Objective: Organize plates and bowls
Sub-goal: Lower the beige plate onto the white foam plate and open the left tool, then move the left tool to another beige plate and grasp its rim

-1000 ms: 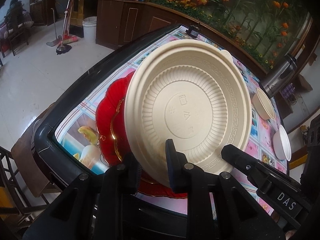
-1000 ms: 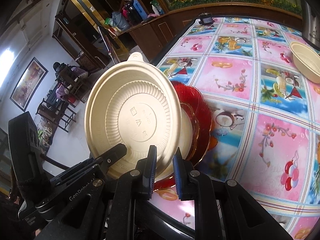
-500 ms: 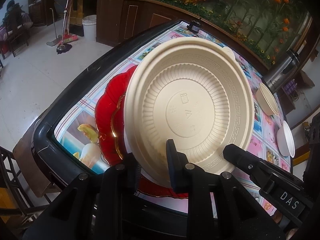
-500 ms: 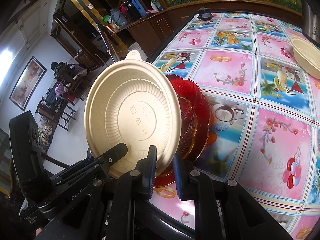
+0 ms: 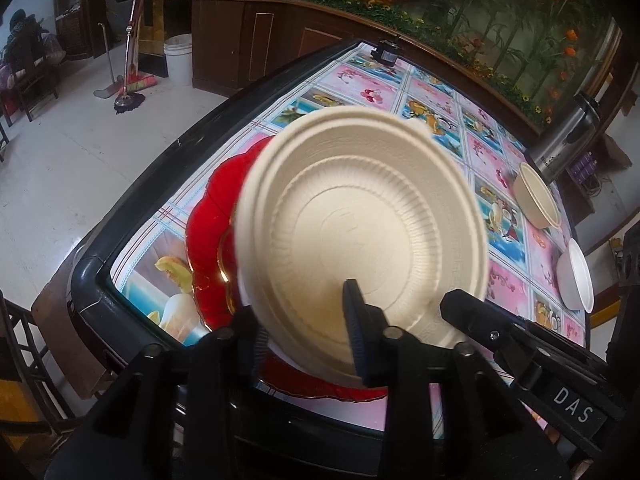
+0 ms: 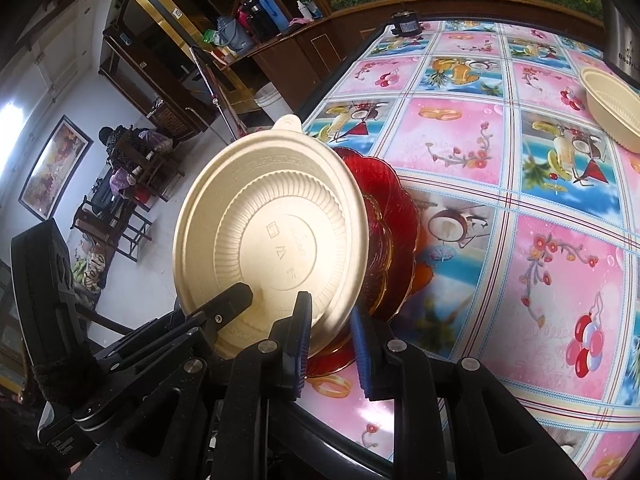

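- The left gripper (image 5: 304, 320) has its jaws opening; the near rim of the beige plate (image 5: 360, 240) lies between them, and the pads look slack on it rather than pressing.
- The right gripper (image 6: 330, 336) has its jaws opening too, with a clear gap showing beside the same plate's lower rim, so neither side seems to clamp it now.
- The beige plate (image 6: 272, 240) is tilted up toward the cameras, underside showing, over the red plates (image 6: 384, 240) stacked at the near corner of the desk (image 6: 500, 160); whether its far edge already touches them is not clear.
- The step in hand reads as releasing this plate onto the red stack.
- Next, I judge, both grippers should back off clear of the rim so the plate settles flat, then go for the beige bowl (image 5: 536, 200) and white bowl (image 5: 578, 276) lying well apart on the far side.
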